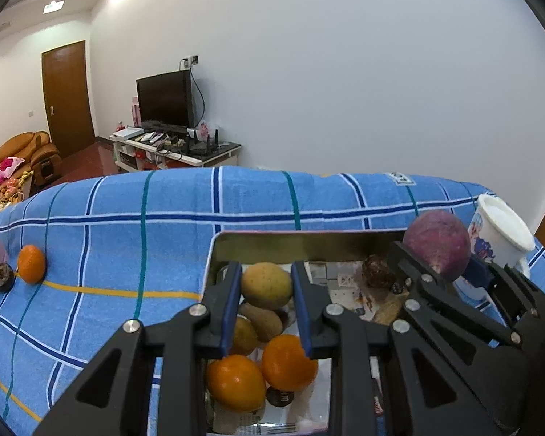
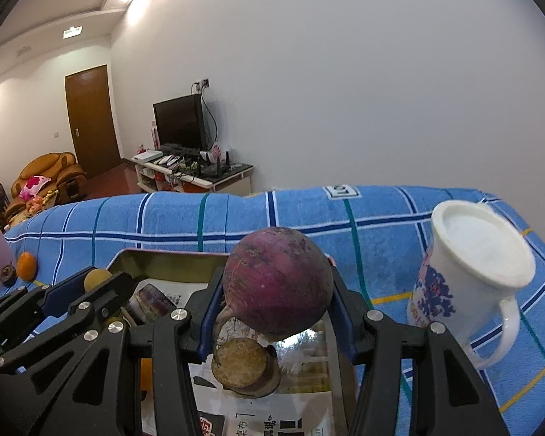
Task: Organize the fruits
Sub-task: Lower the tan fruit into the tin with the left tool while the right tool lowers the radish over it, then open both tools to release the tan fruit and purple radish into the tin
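While clamped in right tongs (image 2: 278,321): round, rough-skinned purple root (image 2: 278,283).

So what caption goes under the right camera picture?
Right gripper holds a round purple radish over the paper-lined metal tray, beside a white printed mug.

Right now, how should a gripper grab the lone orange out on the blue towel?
Grip the orange across its round middle, coming down from above. It sits free on the blue towel, but a small dark fruit crowds its left side.
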Motion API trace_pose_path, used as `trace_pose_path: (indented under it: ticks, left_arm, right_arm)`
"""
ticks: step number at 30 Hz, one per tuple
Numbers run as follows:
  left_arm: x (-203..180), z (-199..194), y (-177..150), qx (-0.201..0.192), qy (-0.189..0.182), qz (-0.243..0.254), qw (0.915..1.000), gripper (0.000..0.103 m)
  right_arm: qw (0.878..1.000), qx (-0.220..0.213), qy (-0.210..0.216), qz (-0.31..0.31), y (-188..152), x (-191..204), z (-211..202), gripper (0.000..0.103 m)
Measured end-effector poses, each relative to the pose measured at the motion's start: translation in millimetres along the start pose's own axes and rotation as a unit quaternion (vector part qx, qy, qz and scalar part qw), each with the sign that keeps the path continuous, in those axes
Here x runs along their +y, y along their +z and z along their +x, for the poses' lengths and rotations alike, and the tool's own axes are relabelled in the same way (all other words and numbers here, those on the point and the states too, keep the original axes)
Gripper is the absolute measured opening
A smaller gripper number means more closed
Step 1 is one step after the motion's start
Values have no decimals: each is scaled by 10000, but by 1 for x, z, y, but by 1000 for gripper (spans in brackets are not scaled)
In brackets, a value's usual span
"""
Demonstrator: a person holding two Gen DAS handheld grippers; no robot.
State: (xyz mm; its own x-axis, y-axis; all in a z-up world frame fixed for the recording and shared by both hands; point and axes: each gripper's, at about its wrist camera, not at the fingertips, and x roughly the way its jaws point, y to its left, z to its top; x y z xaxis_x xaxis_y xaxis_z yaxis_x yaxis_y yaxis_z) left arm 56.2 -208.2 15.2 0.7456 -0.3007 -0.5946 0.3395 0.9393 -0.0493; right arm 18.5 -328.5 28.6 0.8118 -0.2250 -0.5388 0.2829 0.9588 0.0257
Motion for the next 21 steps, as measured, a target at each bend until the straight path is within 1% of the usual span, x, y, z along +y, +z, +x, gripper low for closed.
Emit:
trace_pose_path:
  ticks: [6, 16, 21]
  left_arm:
    - [2, 3, -5, 24, 159, 90, 9998, 29]
    - [1, 11, -9, 162, 270, 116, 9994, 29]
    - [2, 13, -10, 211, 305, 94, 9993, 29]
  right_arm:
    - [9994, 271, 183, -74, -2, 5, 14, 54]
    - [9973, 603, 418, -45, -6, 4, 26, 54]
    - [9972, 603, 437, -89, -5, 6, 28, 55]
